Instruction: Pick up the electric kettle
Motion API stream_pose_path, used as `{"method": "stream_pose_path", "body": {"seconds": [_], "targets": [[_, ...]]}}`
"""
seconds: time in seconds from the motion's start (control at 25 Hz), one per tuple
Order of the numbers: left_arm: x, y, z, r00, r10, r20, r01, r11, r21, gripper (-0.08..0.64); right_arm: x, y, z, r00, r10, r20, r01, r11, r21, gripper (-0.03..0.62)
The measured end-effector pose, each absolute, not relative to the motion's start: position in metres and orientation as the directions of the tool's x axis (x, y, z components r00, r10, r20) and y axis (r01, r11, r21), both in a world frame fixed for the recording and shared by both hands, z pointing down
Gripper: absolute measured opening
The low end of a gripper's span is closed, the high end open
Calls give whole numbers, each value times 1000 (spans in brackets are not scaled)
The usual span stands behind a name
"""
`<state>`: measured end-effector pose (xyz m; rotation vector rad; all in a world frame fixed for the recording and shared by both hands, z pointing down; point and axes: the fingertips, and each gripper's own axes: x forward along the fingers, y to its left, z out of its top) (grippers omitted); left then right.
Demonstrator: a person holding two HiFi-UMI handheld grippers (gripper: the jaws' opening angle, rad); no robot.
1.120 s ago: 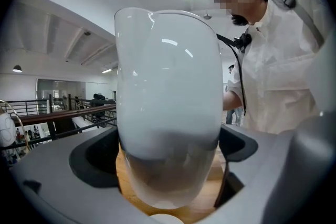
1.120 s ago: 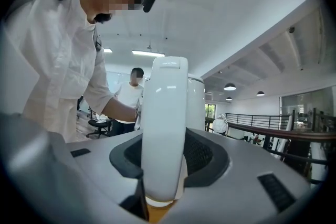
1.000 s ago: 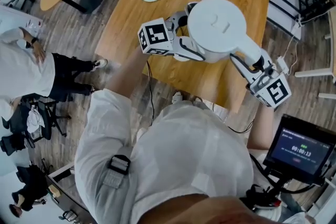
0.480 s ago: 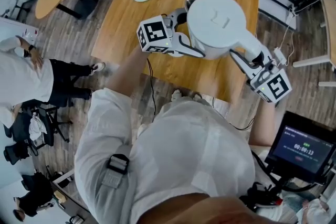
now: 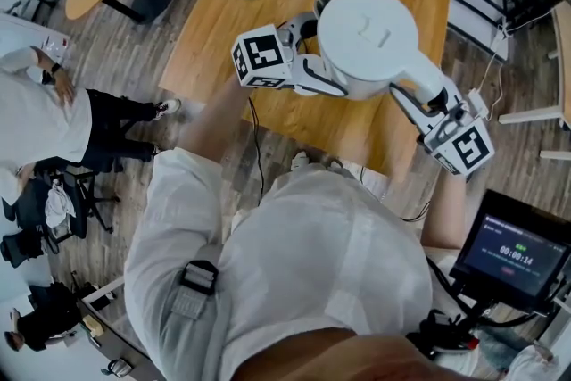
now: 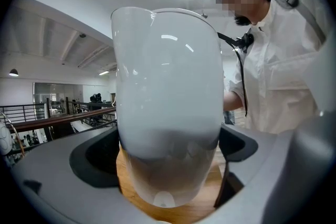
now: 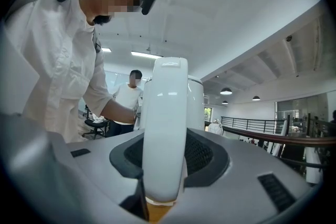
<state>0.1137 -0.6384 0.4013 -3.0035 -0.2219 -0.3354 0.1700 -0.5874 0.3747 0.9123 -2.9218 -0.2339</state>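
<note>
Honestly, from above you mostly just see the round lid of the white electric kettle [image 5: 368, 36]. The lid covers the body and base, so I can't tell if the bottom is clear of the wooden table [image 5: 223, 13] or sitting on it. The far jaw tips of the left gripper [image 5: 314, 56] disappear behind the body too. In the left gripper view the kettle [image 6: 168, 102] fills the gap, with both dark pads snug against its sides, so that claw is clamped on the body. The right gripper [image 5: 430, 103] is pinched on the handle [image 7: 164, 134], which blocks most of the body in that view. The kettle stands upright, lid facing up, over the table's near half. Its handle [image 5: 426, 83] sticks out toward the person's right side.
</note>
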Motion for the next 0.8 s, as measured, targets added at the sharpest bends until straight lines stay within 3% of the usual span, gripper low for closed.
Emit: {"method": "stream_pose_path", "body": {"seconds": [0.8], "targets": [[103,-641,399,967,115,228,139,-986,-93,580,159,-591,371,-834,-551,32,-538,825,174,152]]}}
